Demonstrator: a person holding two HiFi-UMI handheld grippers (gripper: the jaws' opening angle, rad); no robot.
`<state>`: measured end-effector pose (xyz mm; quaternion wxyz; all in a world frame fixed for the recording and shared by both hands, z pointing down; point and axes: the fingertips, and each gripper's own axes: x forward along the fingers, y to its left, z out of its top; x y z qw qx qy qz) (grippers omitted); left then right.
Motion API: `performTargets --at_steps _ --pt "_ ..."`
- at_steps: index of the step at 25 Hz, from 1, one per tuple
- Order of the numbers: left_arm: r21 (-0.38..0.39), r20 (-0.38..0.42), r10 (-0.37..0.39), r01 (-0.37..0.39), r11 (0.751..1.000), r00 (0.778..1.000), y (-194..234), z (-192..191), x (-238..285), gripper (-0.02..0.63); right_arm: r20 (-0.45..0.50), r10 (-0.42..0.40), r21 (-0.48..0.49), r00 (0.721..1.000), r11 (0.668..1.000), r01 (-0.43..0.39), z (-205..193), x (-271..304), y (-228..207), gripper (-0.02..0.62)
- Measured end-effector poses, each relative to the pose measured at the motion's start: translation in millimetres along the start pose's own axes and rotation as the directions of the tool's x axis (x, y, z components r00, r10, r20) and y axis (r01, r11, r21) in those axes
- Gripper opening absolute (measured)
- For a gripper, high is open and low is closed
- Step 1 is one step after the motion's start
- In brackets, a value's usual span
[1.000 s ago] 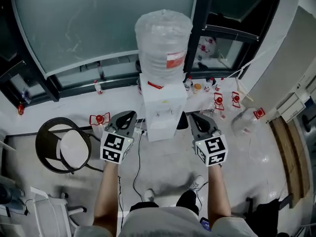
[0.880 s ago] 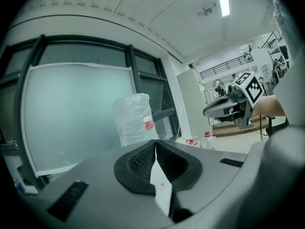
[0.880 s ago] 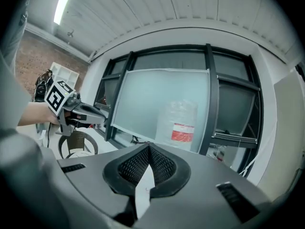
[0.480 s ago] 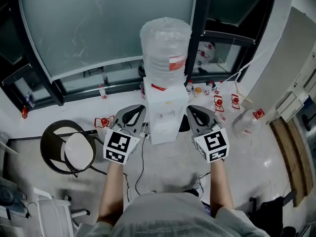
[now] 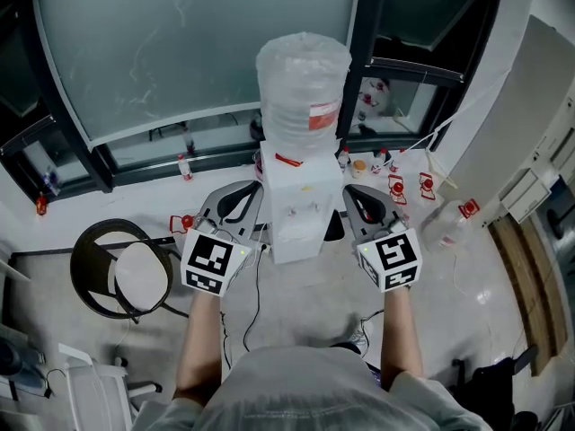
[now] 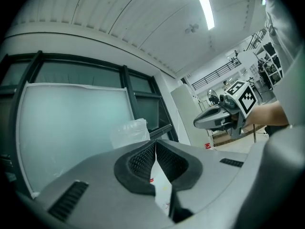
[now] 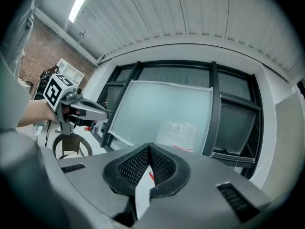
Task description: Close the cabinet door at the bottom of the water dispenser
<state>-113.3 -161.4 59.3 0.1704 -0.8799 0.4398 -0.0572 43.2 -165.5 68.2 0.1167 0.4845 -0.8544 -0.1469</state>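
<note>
Head view, looking steeply down: nearest, the person's bare forearms [image 5: 199,348] carry the left gripper [image 5: 243,196] and the right gripper [image 5: 357,197], both pointing away. Each gripper view shows its ribbed pads pressed together at the tips, with nothing held. Between the two grippers, just beside each, stands the white water dispenser [image 5: 296,218]; its bottom cabinet door cannot be seen from above. A clear water bottle [image 5: 303,79] sits on top. A round chair [image 5: 121,268] stands to the left, and a frosted window [image 5: 198,52] lies behind.

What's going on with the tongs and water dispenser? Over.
Left tongs, right tongs shut, empty, flanking water dispenser. Cabinet door hidden from view. Chair stands off left.
</note>
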Motion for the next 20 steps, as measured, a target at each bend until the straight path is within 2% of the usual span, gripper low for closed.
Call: performTargets --at_steps 4,9,20 --pt "-0.016 -0.011 0.004 -0.004 1.0 1.0 8.8 -4.4 1.7 0.025 -0.002 -0.003 0.001 1.0 1.0 0.003 -0.5 5.2 0.6 0.028" --pt "0.015 -0.017 -0.016 0.016 1.0 1.0 2.7 -3.7 4.7 0.023 -0.01 0.001 0.002 1.0 1.0 -0.001 -6.8 6.8 0.0 0.028" --pt "-0.007 -0.034 -0.015 0.015 1.0 0.999 2.0 -16.4 15.8 0.024 -0.021 0.019 0.019 1.0 1.0 -0.019 -21.9 11.4 -5.9 0.028"
